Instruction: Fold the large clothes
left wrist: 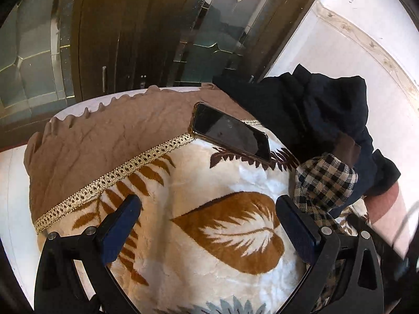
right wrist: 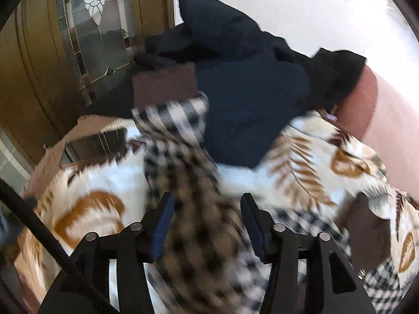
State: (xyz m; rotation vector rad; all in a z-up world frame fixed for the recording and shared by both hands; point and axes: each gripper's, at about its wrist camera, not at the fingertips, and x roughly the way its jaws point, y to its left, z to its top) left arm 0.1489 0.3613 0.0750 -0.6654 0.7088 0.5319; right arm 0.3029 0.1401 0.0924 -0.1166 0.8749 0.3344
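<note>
A black-and-beige checked garment lies crumpled on a leaf-patterned blanket; it shows at the right of the left wrist view. A dark navy garment is heaped behind it, also in the left wrist view. My left gripper is open and empty over the blanket, left of the checked garment. My right gripper is open, with a fold of the checked garment lying between its fingers; the view is blurred.
A phone lies on the blanket by a tan cover with gold trim. A dark wood wardrobe with glass panels stands behind. A white wall is at the right. A brown cushion lies right.
</note>
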